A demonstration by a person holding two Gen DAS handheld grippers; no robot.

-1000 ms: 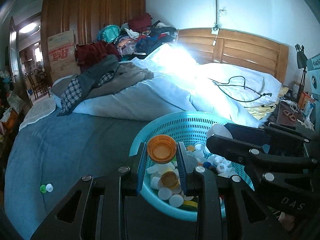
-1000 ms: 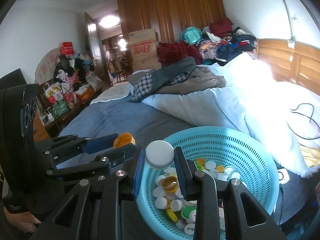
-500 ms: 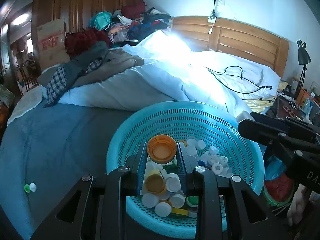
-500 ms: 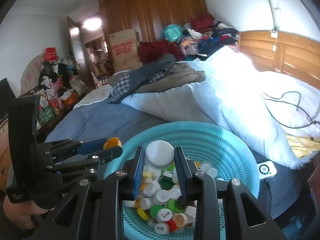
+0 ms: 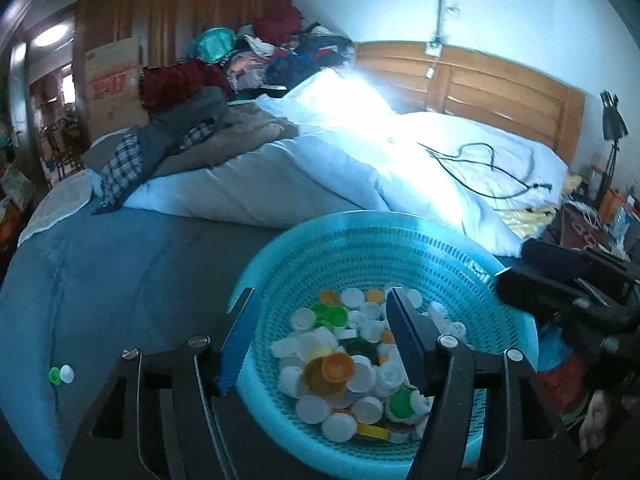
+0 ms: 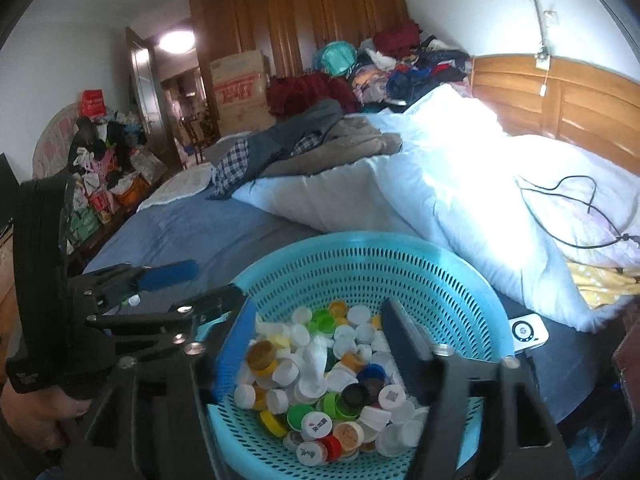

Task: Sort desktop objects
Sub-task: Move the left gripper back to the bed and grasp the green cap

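Observation:
A turquoise perforated basket sits on the bed and holds several bottle caps, white, orange, green and yellow. My left gripper is open and empty above the caps; an orange cap lies in the pile below it. My right gripper is open and empty above the same basket, over mixed caps. The right gripper shows at the right of the left wrist view; the left gripper shows at the left of the right wrist view.
A green cap and a white cap lie on the blue sheet at the left. A white duvet with a black cable lies behind the basket. A white device lies to the basket's right. Clothes are piled at the back.
Both grippers opened over the basket. The orange cap left the left gripper and the white cap left the right gripper; both now lie among the caps.

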